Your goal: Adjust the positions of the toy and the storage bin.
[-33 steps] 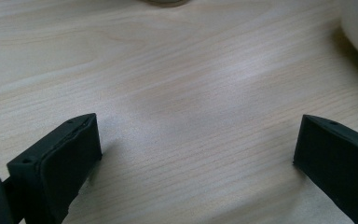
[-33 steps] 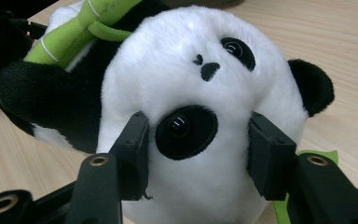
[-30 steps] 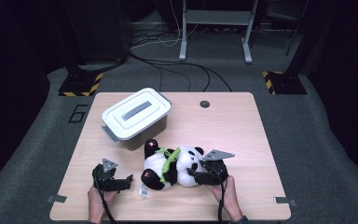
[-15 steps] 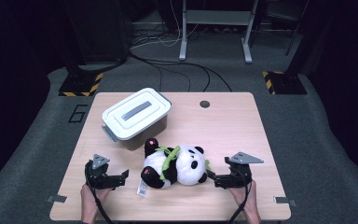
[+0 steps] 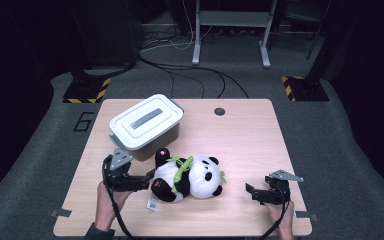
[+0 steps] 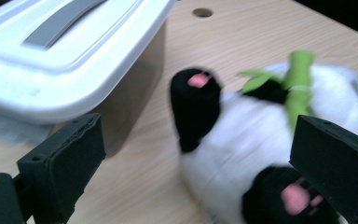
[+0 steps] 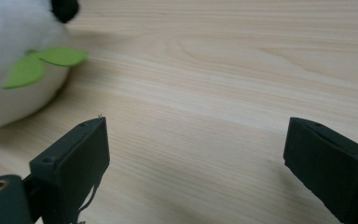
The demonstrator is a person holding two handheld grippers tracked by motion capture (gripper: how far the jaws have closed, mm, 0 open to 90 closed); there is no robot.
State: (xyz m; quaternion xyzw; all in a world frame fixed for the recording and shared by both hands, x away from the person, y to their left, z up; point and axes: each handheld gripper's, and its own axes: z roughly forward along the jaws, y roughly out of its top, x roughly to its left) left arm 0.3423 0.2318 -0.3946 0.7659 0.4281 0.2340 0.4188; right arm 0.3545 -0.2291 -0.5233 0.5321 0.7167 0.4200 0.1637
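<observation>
Currently my left gripper (image 5: 147, 181) hangs wide open at the plush panda's (image 5: 192, 177) nine o'clock; my right gripper (image 5: 250, 191), just opened and empty, sits apart at three. Panda lies mid-table beside the lidded box (image 5: 146, 122); boxing it seemingly remains undone.

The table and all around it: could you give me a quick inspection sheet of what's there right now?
Surface: wooden table, round hole near the far edge.
Job's things: plush panda lying on its side; lidded white box beside it.
Clutter: nothing seen.
Grippers: left tongs open, at the panda's feet; right tongs open over bare wood, apart from the panda, nothing between the jaws.
Cables: one trails from each gripper; more on the floor.
Surroundings: grey carpet, metal stand, striped feet.
</observation>
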